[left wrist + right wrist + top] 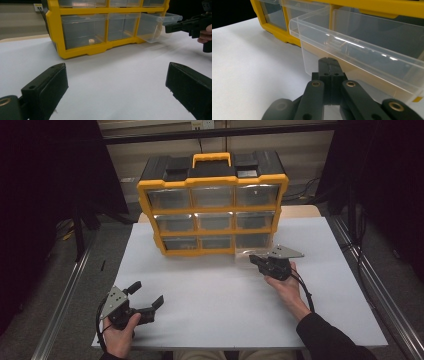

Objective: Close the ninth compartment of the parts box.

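Note:
A yellow-and-black organizer (214, 181) with clear drawers stands at the back of the white table (210, 295). Its bottom right drawer (248, 251) is pulled out toward me; the left gripper view shows that drawer (156, 25) tilted a little downward. My right gripper (256, 258) is shut, and its tips (328, 61) rest against the front wall of the clear drawer (352, 47), just under the rim. I see nothing between its jaws. My left gripper (147, 293) stands open near the table's front left, jaws wide over bare table (116, 85), well away from the organizer (82, 51).
A small pale piece (91, 40) lies inside the bottom left drawer. Metal rails (65, 295) run along both sides of the table. Dark curtains hang left and right. A wide stretch of bare table lies between the two hands.

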Demonstrator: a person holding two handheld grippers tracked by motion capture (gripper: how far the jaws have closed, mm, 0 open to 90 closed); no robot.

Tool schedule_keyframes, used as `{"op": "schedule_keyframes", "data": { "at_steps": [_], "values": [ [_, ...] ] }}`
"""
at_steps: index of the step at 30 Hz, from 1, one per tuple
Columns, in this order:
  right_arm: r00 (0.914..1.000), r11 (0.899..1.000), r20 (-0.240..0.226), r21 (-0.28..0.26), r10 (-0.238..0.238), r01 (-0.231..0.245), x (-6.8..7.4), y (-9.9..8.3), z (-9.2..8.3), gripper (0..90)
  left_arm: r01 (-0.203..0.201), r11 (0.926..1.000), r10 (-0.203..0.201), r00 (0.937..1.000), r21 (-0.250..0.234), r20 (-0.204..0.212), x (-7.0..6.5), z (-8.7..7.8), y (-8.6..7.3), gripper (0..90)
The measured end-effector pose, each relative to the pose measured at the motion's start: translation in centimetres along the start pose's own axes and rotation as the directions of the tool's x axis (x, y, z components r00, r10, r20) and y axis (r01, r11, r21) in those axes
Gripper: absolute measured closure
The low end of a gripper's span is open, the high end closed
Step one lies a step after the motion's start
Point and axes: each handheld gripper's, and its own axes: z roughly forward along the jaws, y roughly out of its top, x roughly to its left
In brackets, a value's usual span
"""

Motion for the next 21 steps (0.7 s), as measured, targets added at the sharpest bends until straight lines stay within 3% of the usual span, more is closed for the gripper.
{"op": "schedule_keyframes", "data": {
  "at_steps": [21],
  "values": [
    [0.9996,1.000,0.026,-0.011,0.010,-0.010,-0.79,0.32,0.49,90.0,-0.005,1.0000,0.005,1.0000,0.002,-0.001,0.07,-0.06,0.00,3.9]
  ]
}}
